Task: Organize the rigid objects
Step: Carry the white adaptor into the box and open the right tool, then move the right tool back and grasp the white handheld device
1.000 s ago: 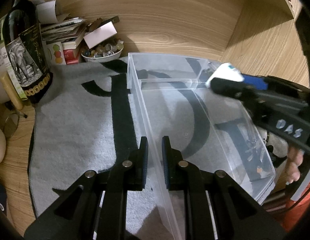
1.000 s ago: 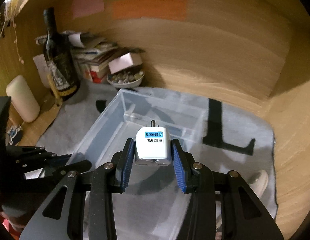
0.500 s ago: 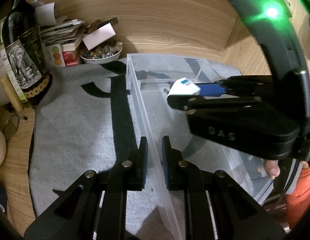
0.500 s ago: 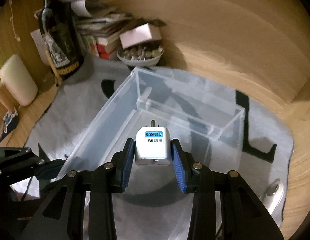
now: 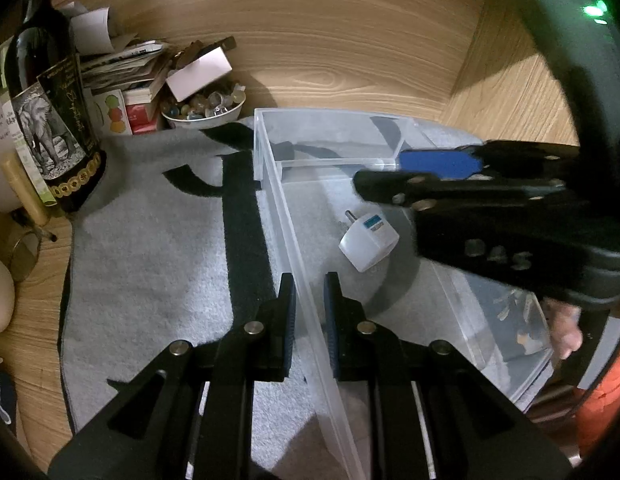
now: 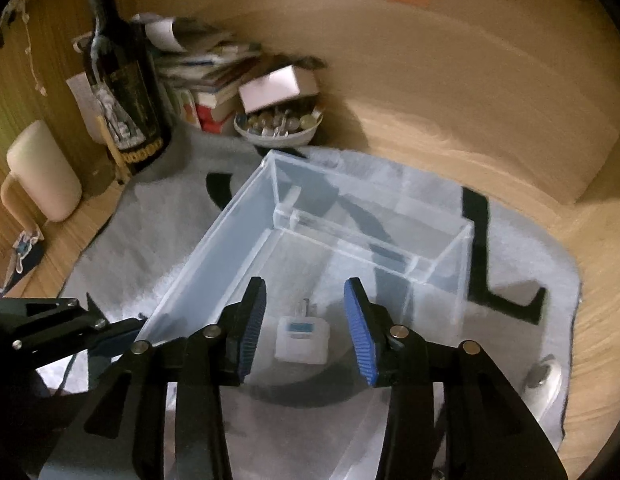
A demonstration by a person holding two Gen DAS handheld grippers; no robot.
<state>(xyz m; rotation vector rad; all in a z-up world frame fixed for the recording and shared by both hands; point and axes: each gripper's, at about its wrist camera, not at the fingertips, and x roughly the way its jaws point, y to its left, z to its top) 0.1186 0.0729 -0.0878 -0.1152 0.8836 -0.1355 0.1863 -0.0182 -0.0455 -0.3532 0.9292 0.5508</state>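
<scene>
A clear plastic bin with a divider near its far end lies on a grey mat. My left gripper is shut on the bin's left wall, which runs between its pads. A white travel adaptor with a blue label lies loose on the bin's floor, prong pointing away. My right gripper hangs over the bin, directly above the adaptor. Its jaws are opening, the blue pads are well clear of the adaptor, and nothing is pressed between them. In the left wrist view the right gripper reaches in from the right.
A dark wine bottle, a stack of books and a white bowl of small items crowd the back left corner. A cream mug stands at the left. Wooden walls enclose the back and right. A person's hand shows at the right.
The right gripper came in over the bin and lower, then its jaws parted and the adaptor dropped from them onto the bin's floor. The left gripper kept its grip on the wall.
</scene>
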